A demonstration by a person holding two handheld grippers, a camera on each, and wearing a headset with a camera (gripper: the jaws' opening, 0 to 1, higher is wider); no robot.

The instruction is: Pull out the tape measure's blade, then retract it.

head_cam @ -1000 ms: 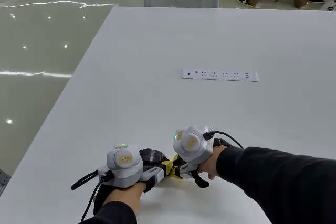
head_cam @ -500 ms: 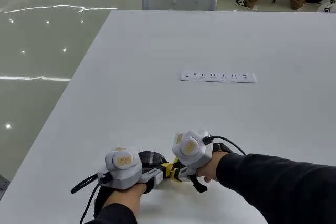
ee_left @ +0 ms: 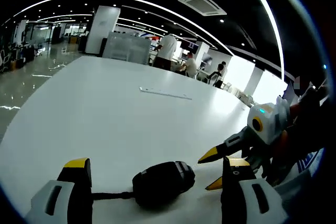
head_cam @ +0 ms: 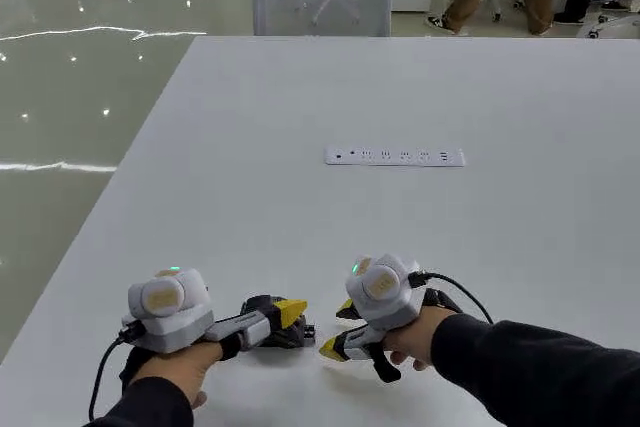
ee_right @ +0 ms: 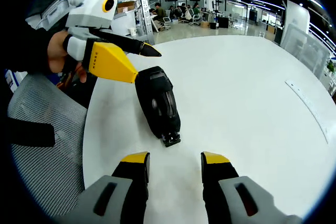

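Black tape measure (head_cam: 283, 333) on the white worktop (head_cam: 420, 77), both tools released.
Tape measure lies on its side at the near edge of the worktop, between the spread jaws of the left tool (ee_left: 156, 165); contact with either jaw cannot be confirmed. Right tool (ee_right: 175, 157) is positioned just beside it, jaws parted and empty, tips aimed at the case end where the blade hook (ee_right: 170, 140) sits. White power strip (head_cam: 395, 157) lies well apart, farther across the worktop.

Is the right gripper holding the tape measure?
No, the right gripper is open and empty, short of the tape measure on the table.
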